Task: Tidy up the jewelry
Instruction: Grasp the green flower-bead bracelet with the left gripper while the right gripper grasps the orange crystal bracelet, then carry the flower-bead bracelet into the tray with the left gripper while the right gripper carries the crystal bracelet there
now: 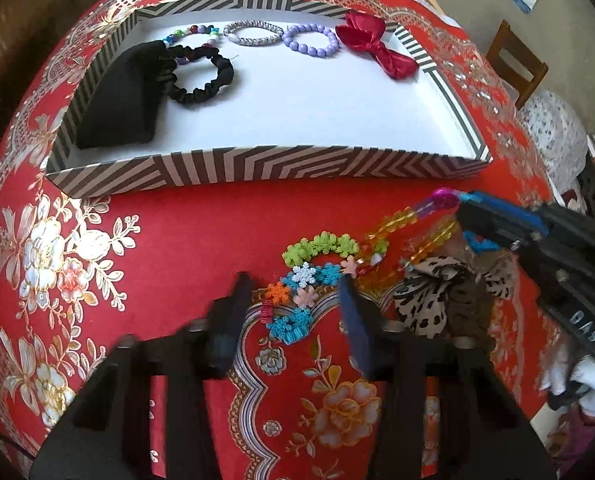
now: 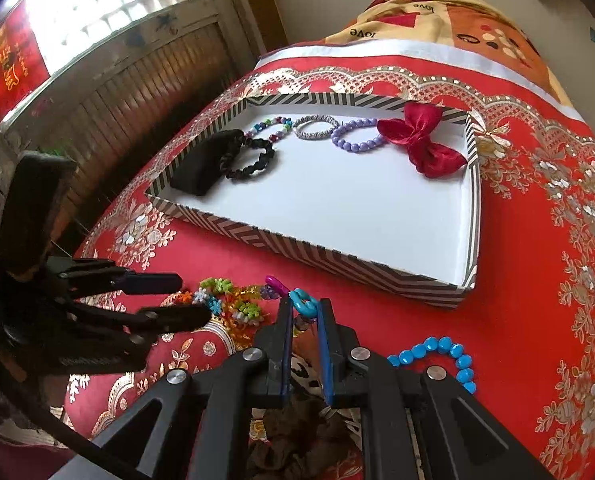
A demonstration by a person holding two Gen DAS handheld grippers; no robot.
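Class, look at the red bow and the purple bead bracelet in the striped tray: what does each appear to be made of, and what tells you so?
Red bow: probably satin-like fabric, since its soft folds carry a sheen. Purple bead bracelet: smooth round beads, likely plastic, though glass cannot be ruled out; each shows a small glossy highlight.

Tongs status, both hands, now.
Left tongs: open, straddling the colourful flower scrunchie, not gripping it.
Right tongs: shut on the plastic chain necklace.
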